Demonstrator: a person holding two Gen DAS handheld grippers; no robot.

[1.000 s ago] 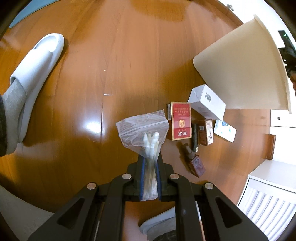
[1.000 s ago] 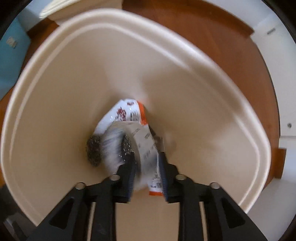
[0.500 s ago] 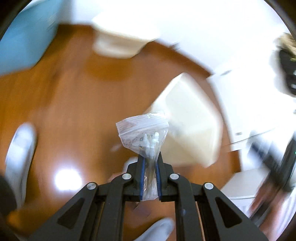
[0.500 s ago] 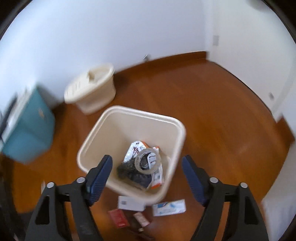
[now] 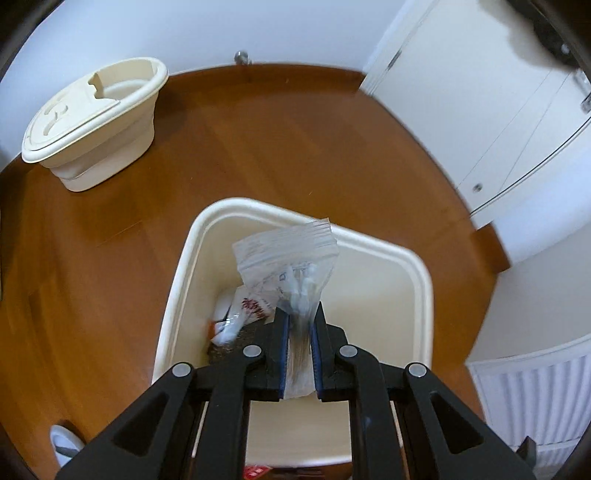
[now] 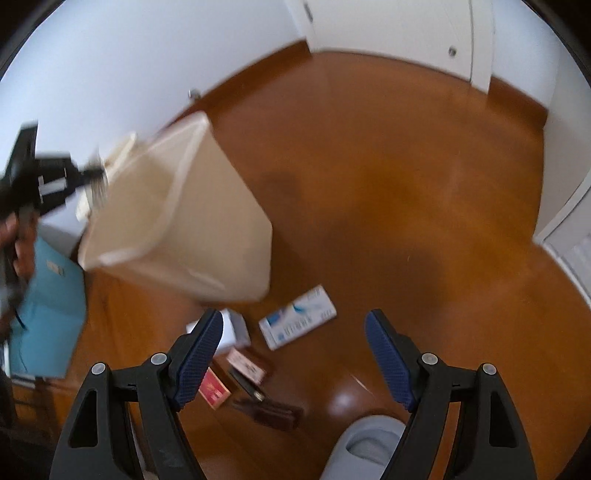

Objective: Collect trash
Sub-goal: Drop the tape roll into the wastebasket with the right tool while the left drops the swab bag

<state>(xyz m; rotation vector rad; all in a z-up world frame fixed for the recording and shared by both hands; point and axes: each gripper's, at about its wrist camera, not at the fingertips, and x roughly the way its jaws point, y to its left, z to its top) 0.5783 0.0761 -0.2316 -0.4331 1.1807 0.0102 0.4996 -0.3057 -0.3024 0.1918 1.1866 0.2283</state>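
Across the wood floor (image 6: 388, 192) I've got plenty of bare boards to the right of the bin, running out to the white wall (image 6: 110, 55) and door (image 6: 388, 29). Bin (image 5: 421, 280) sits dead centre in my left view, cream, rounded rim, open top facing me, with wrappers (image 5: 247, 310) already lying at its bottom. Behind it to the left, well apart, a cream lidded tub (image 5: 92, 118) stands near the wall. From the right view the bin (image 6: 207, 229) reads as blurred and tilted, with a teal box (image 6: 48, 314) low at the left edge.

My left gripper (image 5: 298, 325) is pinching a clear zip bag (image 5: 288, 258) by its lower end; the bag stands up over the bin's mouth, inside the rim line. My right gripper (image 6: 294, 358) is spread wide and holds nothing, hanging above the litter on the floor: a white-and-blue pack (image 6: 297, 322) just beside the bin's base, a white box (image 6: 231, 330), a red pack (image 6: 214, 387) and some dark brown pieces (image 6: 273, 410) close together. A grey slipper (image 6: 365, 443) shows at the bottom edge.
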